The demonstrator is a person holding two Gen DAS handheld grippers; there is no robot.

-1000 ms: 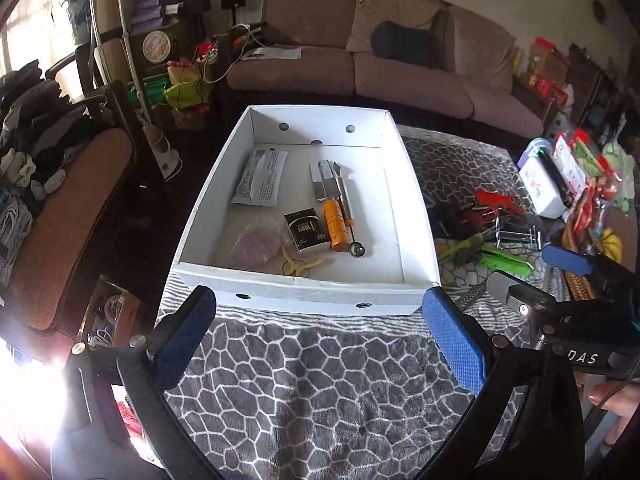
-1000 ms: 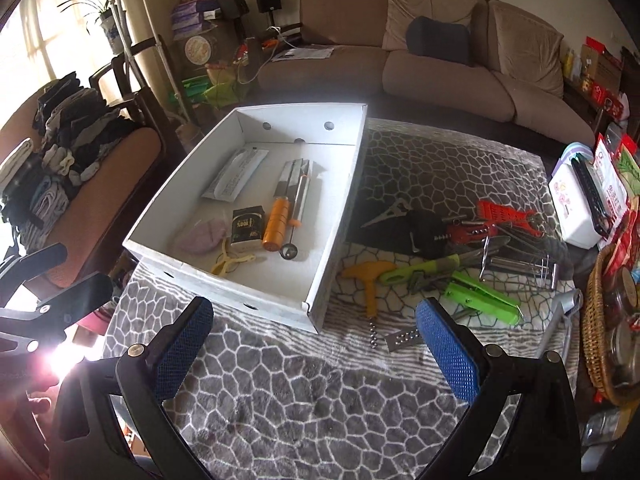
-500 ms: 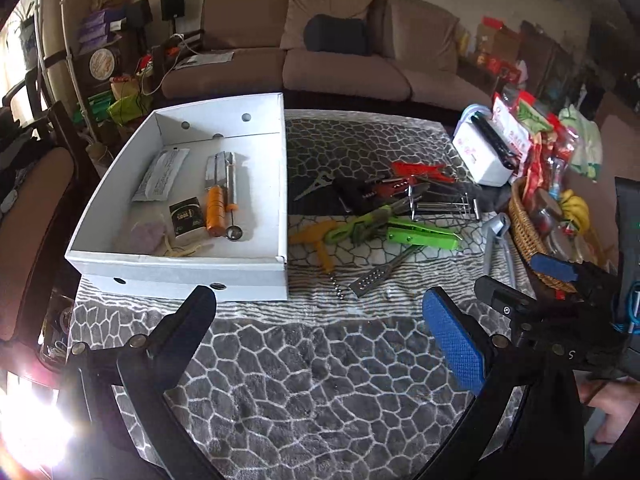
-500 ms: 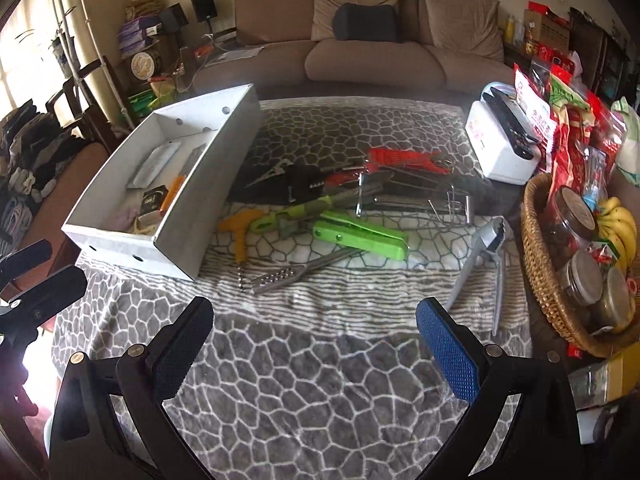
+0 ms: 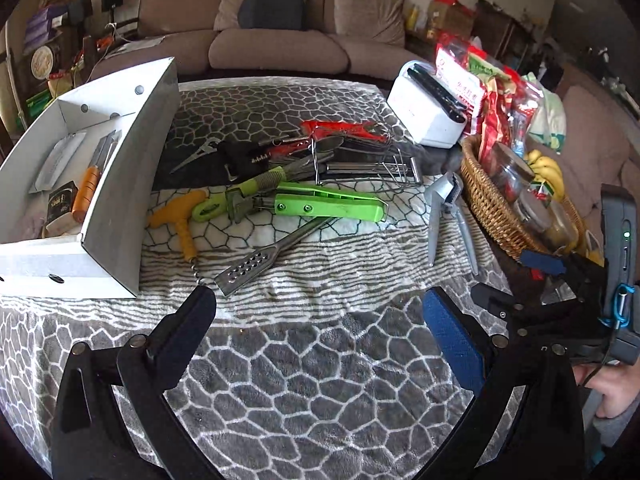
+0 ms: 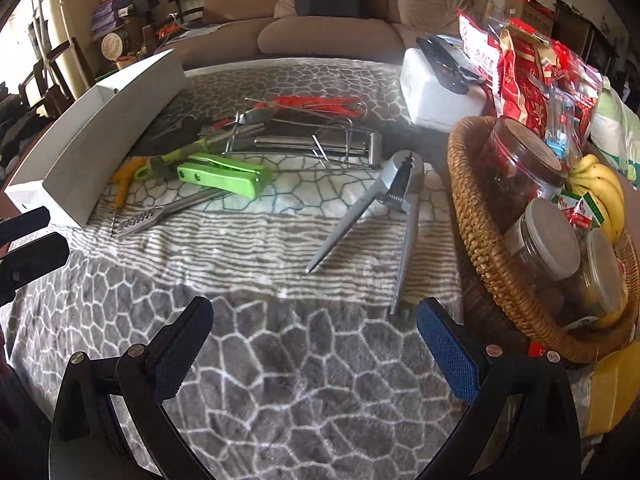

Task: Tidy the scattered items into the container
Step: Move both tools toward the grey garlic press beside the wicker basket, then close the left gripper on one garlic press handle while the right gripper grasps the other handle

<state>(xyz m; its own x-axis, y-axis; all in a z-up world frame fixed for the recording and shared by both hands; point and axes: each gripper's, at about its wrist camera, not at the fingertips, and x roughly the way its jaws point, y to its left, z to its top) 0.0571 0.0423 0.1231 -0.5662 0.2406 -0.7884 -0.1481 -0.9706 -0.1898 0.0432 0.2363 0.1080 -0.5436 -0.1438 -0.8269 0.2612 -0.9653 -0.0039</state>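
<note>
A white cardboard box (image 5: 120, 184) (image 6: 92, 156) stands at the table's left, holding an orange-handled tool (image 5: 86, 192) and small packets. Scattered to its right lie a yellow corkscrew (image 5: 180, 220), a green wrench (image 5: 228, 204), a green-handled tool (image 5: 328, 204) (image 6: 224, 176), a slotted metal utensil (image 5: 256, 260), a wire rack (image 5: 360, 160) and a silver nutcracker (image 5: 444, 212) (image 6: 392, 208). My left gripper (image 5: 320, 320) hovers open over the blanket in front of the pile. My right gripper (image 6: 314, 328) is open too, just before the nutcracker's handle ends. Neither holds anything.
A wicker basket (image 6: 480, 240) with jars and bananas sits at the right edge. A white appliance (image 5: 428, 116) and snack bags (image 6: 532, 68) lie behind it. A brown sofa (image 5: 280, 40) stands beyond the table. Patterned grey blanket (image 5: 312, 380) covers the near table.
Both grippers have swung right, away from the box toward the scattered tools and the nutcracker. Both stayed open and empty.
</note>
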